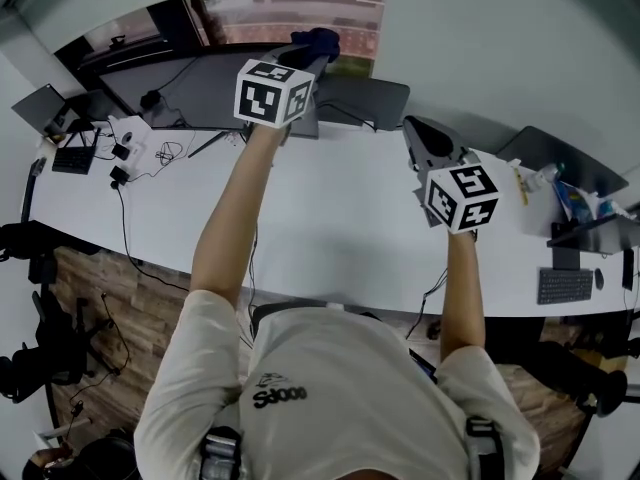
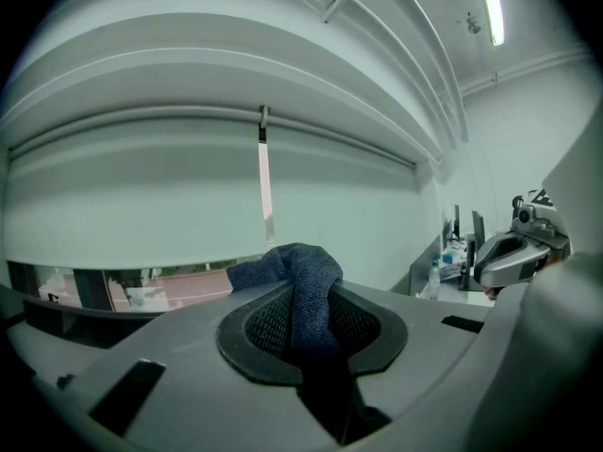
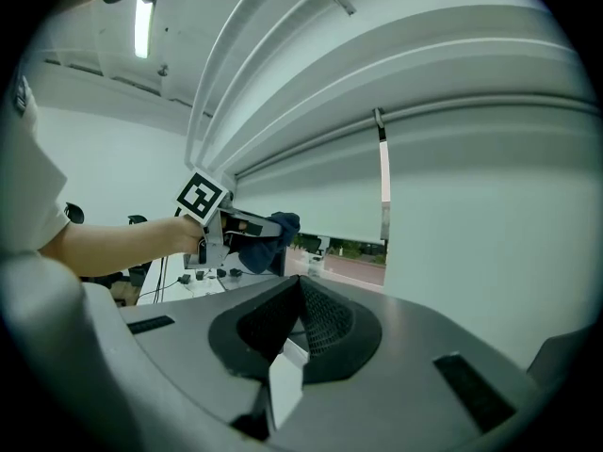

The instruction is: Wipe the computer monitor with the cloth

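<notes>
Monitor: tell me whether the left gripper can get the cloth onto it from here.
Probably yes: the left gripper, shut on the cloth, hangs right by the monitor's upper edge, with nothing visible between them.

White desk (image 1: 330,218): monitor (image 1: 200,93) at far edge, cables (image 1: 165,153) and keyboard (image 1: 75,158) left, second keyboard (image 1: 565,286) right.

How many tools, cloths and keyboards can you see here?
Tools: 2, the left tool and the right tool
Cloths: 1, the blue cloth, pinched in the left tool
Keyboards: 2, the left keyboard and the right keyboard, both on the desk
Total: 5
</notes>
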{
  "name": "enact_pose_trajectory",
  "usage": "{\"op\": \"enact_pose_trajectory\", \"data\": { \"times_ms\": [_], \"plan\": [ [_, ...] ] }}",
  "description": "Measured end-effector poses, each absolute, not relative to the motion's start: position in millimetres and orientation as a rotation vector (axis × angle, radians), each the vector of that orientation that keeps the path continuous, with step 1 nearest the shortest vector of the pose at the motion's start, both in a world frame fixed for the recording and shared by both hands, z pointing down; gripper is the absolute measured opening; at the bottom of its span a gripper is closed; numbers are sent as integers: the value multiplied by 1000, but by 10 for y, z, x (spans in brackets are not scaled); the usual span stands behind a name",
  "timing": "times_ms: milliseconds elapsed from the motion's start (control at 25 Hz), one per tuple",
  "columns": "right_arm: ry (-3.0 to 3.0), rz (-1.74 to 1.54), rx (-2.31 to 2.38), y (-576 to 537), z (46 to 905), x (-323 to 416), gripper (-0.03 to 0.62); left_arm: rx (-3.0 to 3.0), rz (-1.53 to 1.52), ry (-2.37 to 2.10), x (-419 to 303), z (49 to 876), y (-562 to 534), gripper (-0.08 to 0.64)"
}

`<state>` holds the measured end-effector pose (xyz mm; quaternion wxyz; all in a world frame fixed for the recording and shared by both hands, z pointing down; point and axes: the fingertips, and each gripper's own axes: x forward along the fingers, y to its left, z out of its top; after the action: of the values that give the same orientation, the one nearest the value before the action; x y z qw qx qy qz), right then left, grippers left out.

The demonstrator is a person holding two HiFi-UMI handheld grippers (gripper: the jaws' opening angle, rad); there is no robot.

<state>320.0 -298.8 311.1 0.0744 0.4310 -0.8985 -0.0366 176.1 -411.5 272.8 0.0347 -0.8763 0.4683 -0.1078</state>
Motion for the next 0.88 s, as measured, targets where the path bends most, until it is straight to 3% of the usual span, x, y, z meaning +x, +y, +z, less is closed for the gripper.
{"op": "enact_pose_trajectory", "data": {
  "times_ms": [880],
  "plan": [
    [-2641, -9, 1419, -2800, 3368, 3378, -3, -2786, -354, 1588, 1810, 3689, -4279, 75]
  ]
}}
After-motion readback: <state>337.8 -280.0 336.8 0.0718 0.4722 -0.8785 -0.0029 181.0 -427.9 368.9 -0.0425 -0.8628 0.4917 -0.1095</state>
